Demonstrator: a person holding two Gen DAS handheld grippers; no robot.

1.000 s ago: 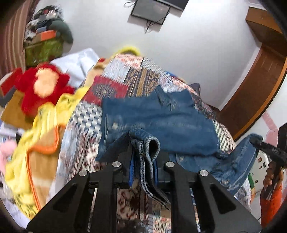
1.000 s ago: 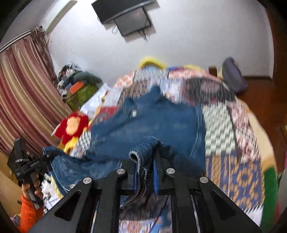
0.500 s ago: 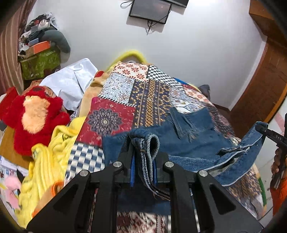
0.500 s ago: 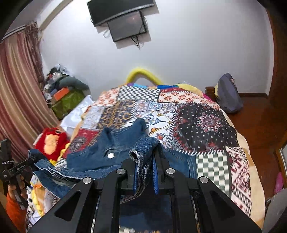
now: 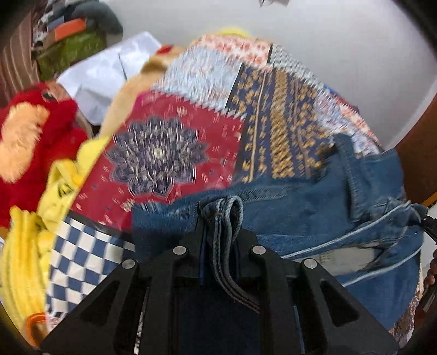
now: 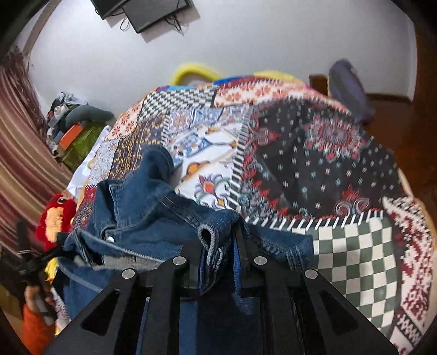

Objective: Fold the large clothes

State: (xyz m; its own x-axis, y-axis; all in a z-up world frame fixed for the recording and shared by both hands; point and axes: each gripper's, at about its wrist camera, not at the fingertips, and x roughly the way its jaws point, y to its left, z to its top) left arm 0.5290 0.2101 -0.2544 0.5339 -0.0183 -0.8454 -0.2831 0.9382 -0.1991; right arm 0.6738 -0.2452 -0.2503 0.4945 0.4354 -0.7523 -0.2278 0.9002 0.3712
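Note:
A blue denim jacket (image 5: 314, 202) hangs between my two grippers above the near part of a patchwork bedspread (image 5: 174, 153). My left gripper (image 5: 220, 215) is shut on a bunched hem of the jacket. My right gripper (image 6: 220, 240) is shut on another bunched edge of the jacket (image 6: 142, 202), whose collar and a metal snap show at the left. The left gripper also shows at the left edge of the right wrist view (image 6: 30, 259), gripping the cloth. The jacket's lower part is hidden under the gripper bodies.
A red plush toy (image 5: 30, 131) and yellow cloth (image 5: 24, 245) lie left of the bed. A white sheet (image 5: 109, 71) and a cluttered green box (image 6: 79, 142) stand by the curtain. A dark bag (image 6: 347, 87) sits at the bed's far right. A TV (image 6: 153, 11) hangs on the wall.
Both grippers have tilted down and moved nearer the bed with the jacket, which now bunches more between them. The views are motion-blurred.

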